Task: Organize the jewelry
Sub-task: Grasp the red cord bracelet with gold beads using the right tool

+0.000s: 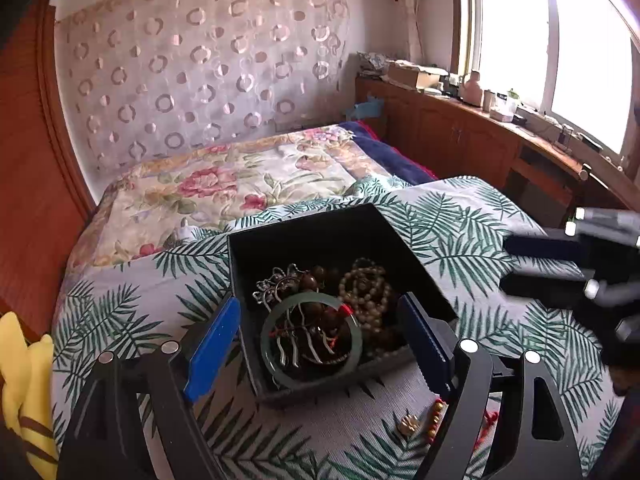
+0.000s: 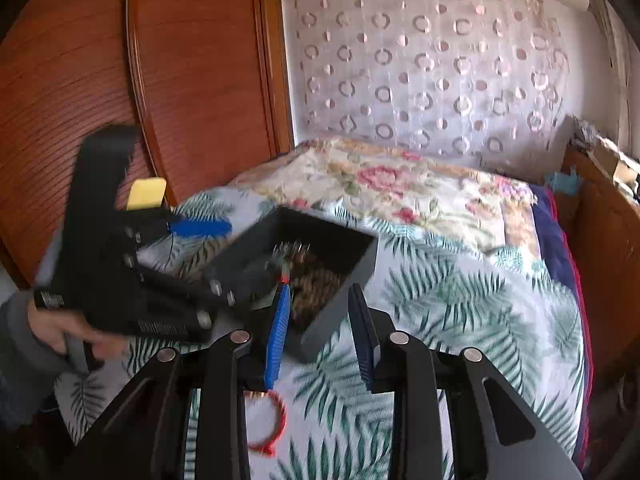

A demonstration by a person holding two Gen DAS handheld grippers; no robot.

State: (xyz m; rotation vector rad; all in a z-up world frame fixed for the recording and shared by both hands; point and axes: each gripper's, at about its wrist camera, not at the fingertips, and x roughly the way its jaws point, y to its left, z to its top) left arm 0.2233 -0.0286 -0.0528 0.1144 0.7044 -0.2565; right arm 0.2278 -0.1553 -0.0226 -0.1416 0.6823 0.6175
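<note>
- On the bed (image 1: pixel 460 216), a palm-leaf cover fills the near half; a floral quilt (image 1: pixel 224 176) lies on the far half, against a curtain with ring patterns.
- Wooden wardrobe (image 2: pixel 100 60) stands at the left of the bed; a wooden cabinet (image 1: pixel 460 128) under the window runs along the right.
- Black jewelry box (image 1: pixel 340 232) sits open-topped on the leaf cover, near the middle of the bed, one corner turned toward the far side.
- Left gripper (image 1: pixel 320 344): fingers spread wide, standing either side of the box's near part; blue pads apart from the walls as far as can be seen, nothing gripped.
- Right gripper (image 2: pixel 320 336): fingers partly open, poised over the near right corner of the box, nothing between them. Picture blurred here.
- A hand (image 2: pixel 72 336) in a grey sleeve holds the left gripper's handle, seen at left in the right wrist view.
- Inside the box: green bangle (image 1: pixel 312 340) on top toward the near side, pale bead strand (image 1: pixel 366 292) to its right, dark brown beads (image 1: pixel 316 276) and a silver piece (image 1: pixel 276 284) behind.
- Outside the box, on the cover near it: red cord bracelet (image 2: pixel 276 424).
- Small gold-coloured piece (image 1: pixel 408 424) also on the cover, just near the box, beside the left gripper's right finger.
</note>
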